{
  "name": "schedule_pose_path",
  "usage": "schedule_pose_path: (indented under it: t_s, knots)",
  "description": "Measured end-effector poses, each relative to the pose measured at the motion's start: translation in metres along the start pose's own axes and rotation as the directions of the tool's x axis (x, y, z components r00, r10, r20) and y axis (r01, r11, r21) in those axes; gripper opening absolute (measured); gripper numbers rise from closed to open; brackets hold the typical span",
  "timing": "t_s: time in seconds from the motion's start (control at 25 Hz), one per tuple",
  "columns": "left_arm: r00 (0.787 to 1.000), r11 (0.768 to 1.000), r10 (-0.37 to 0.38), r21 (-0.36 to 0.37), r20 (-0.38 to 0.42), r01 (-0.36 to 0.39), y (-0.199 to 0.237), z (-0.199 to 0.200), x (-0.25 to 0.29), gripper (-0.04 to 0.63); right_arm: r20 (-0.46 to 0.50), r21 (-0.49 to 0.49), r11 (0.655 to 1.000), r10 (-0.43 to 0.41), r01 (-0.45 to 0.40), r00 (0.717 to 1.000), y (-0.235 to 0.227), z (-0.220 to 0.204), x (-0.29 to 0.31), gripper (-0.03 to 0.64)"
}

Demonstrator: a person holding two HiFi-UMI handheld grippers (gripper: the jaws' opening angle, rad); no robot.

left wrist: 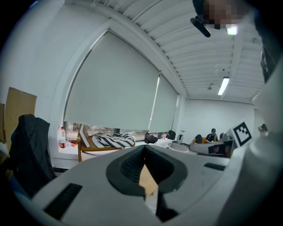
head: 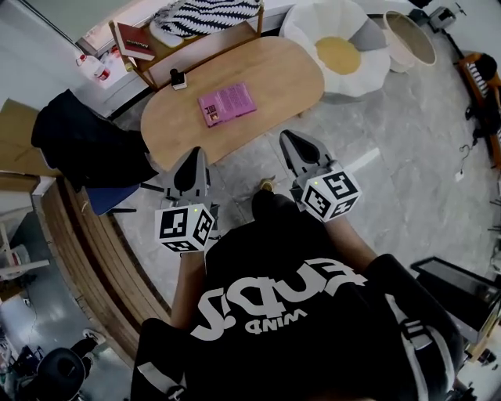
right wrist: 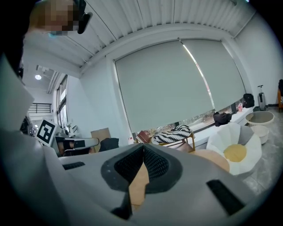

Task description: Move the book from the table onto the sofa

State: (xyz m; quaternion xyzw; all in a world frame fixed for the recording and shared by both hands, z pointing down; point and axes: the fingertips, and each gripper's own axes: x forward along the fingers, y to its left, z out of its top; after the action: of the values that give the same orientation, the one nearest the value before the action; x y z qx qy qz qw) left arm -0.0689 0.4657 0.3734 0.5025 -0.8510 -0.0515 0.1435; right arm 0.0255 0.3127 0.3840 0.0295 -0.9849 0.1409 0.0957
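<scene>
A pink book (head: 227,102) lies flat near the middle of the oval wooden table (head: 274,74). Both grippers hover short of the table's near edge, apart from the book and pointing toward it. My left gripper (head: 196,151) is shut with nothing in it, and its jaws meet tip to tip in the left gripper view (left wrist: 143,151). My right gripper (head: 286,137) is also shut and empty, jaws pressed together (right wrist: 142,148). Behind the table stands a wooden-framed sofa (head: 235,35) with a black-and-white striped cushion (head: 205,14), also seen in the gripper views (left wrist: 114,140) (right wrist: 172,133).
A small black object (head: 178,78) sits at the table's far left end. A white flower-shaped seat with a yellow centre (head: 338,55) stands right of the table. A chair draped with a black jacket (head: 82,145) stands to the left. A red book (head: 135,41) and a bottle (head: 95,67) rest by the window.
</scene>
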Motion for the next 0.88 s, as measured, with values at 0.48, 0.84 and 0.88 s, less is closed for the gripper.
schedule_pose_path:
  t_s: [0.48, 0.84, 0.88]
  knots:
    - [0.992, 0.992, 0.12, -0.029, 0.025, -0.119, 0.012, 0.01, 0.061, 0.008, -0.04, 0.007, 0.995, 0.103, -0.103, 0.994, -0.056, 0.014, 0.052, 0.002]
    - [0.989, 0.989, 0.143, -0.027, 0.038, -0.142, 0.038, 0.028, 0.092, 0.008, -0.075, 0.016, 0.988, 0.157, -0.156, 0.985, -0.058, 0.021, 0.106, 0.002]
    - [0.989, 0.99, 0.14, -0.028, 0.037, -0.139, 0.044, 0.031, 0.097, 0.008, -0.073, 0.017, 0.987, 0.161, -0.16, 0.984, -0.055, 0.023, 0.115, 0.002]
